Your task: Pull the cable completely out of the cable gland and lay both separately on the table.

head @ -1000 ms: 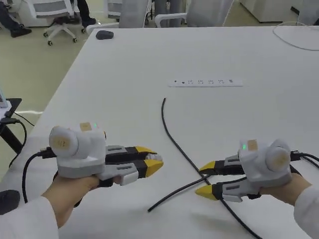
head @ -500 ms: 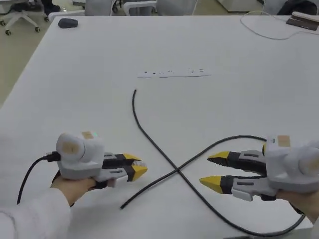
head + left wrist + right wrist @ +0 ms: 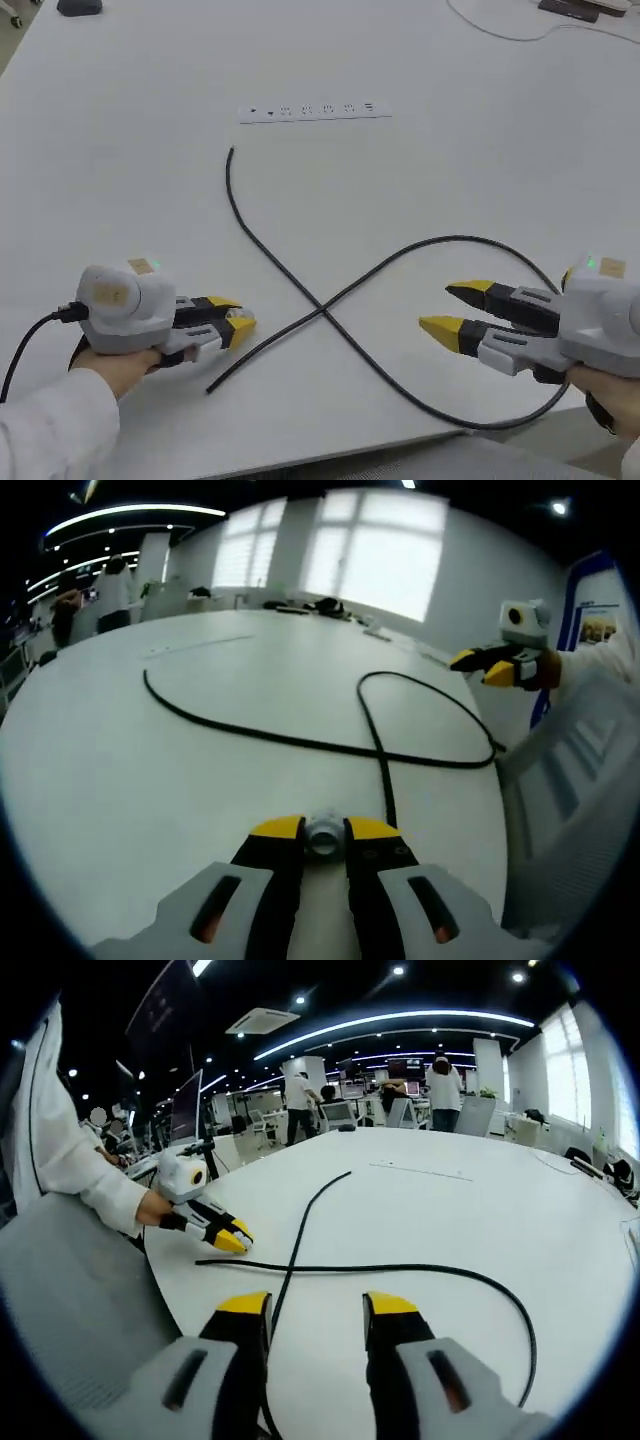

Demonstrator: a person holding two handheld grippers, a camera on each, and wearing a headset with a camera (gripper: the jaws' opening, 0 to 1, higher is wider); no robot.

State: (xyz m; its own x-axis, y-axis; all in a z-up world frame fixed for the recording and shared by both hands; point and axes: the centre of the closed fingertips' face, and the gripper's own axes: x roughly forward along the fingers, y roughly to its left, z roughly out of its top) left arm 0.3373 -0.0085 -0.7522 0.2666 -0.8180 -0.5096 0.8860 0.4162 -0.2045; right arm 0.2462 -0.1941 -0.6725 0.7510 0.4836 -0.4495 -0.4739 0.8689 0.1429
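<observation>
Left gripper (image 3: 323, 828) is low on the near left of the table (image 3: 150, 180), with its jaws closed on a small grey-white round piece at the tips. This is probably the cable gland (image 3: 323, 833), but it is tiny and half hidden, so that is not certain. The left hand (image 3: 115, 368) holds the gripper body just above the tabletop, jaws pointing right.

Right gripper (image 3: 437, 307) is near right, by the table's front edge. Its jaws are apart with nothing between them, pointing left toward the other gripper. The two grippers are well apart.

The black cable (image 3: 322, 312) lies flat on the table between them and is not in either gripper. One free end sits just beside the left gripper's tips, a little nearer the front edge and not touching them. From there the cable runs right and away, curves round in a wide loop close to the right gripper, and comes back along the front edge. It crosses over itself about midway between the grippers, then runs away to its other free end.

Beyond that far end, near it but apart, a white power strip (image 3: 313, 110) lies flat on the table. Further back there is a dark mouse (image 3: 78, 6) at the far left and a thin white cord (image 3: 500, 32) at the far right.

The right gripper view shows people standing (image 3: 443, 1085) in the office beyond the table.
</observation>
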